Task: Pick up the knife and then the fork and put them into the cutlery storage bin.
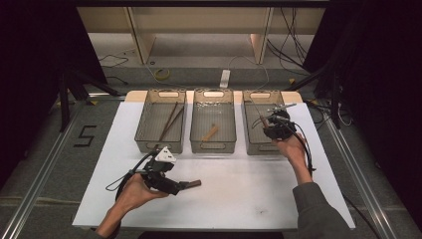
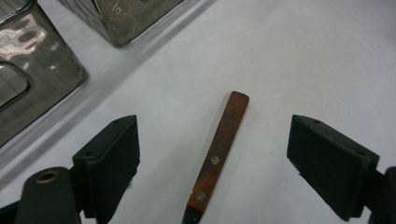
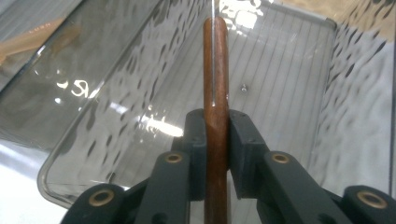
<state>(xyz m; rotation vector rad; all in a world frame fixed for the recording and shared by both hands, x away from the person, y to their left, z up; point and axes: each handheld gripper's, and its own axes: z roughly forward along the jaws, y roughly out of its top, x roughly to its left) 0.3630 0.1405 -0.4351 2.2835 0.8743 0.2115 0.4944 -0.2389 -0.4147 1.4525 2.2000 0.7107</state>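
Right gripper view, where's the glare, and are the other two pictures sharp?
Right gripper view: bright glare ripples over the mesh basket wall, and a highlight streaks down the wooden handle clamped in the right gripper. Left gripper view: even light, the handle on the table sharp. High view: white table brightly lit, surroundings dark.

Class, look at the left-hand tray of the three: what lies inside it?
Inside the left tray, two thin brown sticks lie slanted on its floor. The near wall hides the tray's front edge, so anything lying there cannot be seen.
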